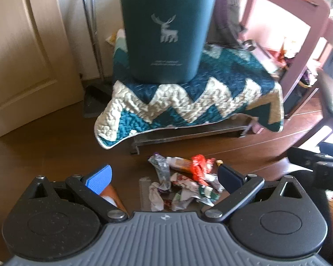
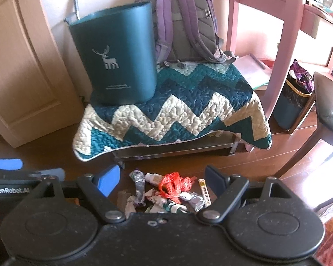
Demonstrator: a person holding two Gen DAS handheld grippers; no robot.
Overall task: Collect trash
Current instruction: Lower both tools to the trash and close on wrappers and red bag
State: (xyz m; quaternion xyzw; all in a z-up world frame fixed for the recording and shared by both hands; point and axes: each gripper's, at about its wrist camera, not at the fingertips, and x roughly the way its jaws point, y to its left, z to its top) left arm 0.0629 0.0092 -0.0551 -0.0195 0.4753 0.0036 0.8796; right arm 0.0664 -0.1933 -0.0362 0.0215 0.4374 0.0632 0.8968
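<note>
Right now my left gripper and right gripper both hang spread wide and empty above the dark wooden floor. Directly ahead of both, between their fingertips, lies one heap of trash: crumpled wrappers too tangled to count, one red net bag, one small tube and one thin stick wrapper whose long axis runs away from me. I judge neither gripper clearly nearer. Beyond the heap, one teal bin with a deer print stands at the left front corner of a quilt-covered bench, with one purple backpack behind.
</note>
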